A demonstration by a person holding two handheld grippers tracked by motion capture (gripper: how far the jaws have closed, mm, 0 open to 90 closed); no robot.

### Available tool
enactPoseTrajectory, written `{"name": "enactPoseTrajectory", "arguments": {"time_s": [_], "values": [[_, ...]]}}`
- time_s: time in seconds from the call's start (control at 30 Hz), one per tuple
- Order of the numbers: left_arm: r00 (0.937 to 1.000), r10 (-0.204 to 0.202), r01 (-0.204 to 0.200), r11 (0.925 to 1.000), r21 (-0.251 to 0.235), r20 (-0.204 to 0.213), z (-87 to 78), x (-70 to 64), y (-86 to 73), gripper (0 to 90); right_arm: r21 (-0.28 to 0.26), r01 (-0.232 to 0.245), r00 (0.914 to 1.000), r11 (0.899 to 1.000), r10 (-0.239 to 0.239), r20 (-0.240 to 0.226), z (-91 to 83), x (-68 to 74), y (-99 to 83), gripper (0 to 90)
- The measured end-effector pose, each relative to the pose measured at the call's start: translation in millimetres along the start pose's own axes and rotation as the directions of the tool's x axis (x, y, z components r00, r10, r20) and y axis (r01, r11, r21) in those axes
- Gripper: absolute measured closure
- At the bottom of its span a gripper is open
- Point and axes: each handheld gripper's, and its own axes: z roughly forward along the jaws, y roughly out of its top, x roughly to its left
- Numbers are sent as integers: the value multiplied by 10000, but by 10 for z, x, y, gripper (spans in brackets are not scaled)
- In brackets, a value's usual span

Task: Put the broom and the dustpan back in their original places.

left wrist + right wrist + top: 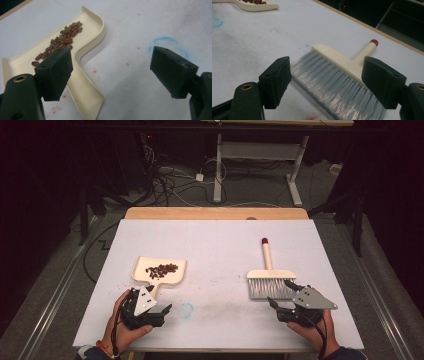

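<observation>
High view: both claws gape beside dustpan (161,276) and brush (270,280).

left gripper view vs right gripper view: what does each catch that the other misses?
Left gripper view alone: the dustpan's handle running under the near jaw, and green bits mixed in among the red beans. Right gripper view alone: the brush with grey bristles, cream head and red-tipped handle, plus the table's wooden edge. Both: the dustpan with beans, the blue smudge, the white tabletop, and open jaws holding nothing.

The left tongs (110,72) hide part of the dustpan's (85,95) handle.
</observation>
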Motion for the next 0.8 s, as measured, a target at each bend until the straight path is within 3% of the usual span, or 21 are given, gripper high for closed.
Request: {"name": "enactPoseTrajectory", "arguments": {"time_s": [0.53, 0.8], "values": [[10000, 11, -12, 9999, 132, 9, 35, 2, 13, 179, -5, -47, 9998, 10000, 47, -175, 3, -5, -1, 240], [10000, -36, 36, 10000, 82, -16, 54, 15, 23, 179, -88, -52, 10000, 9999, 52, 60, -3, -33, -7, 237]]}}
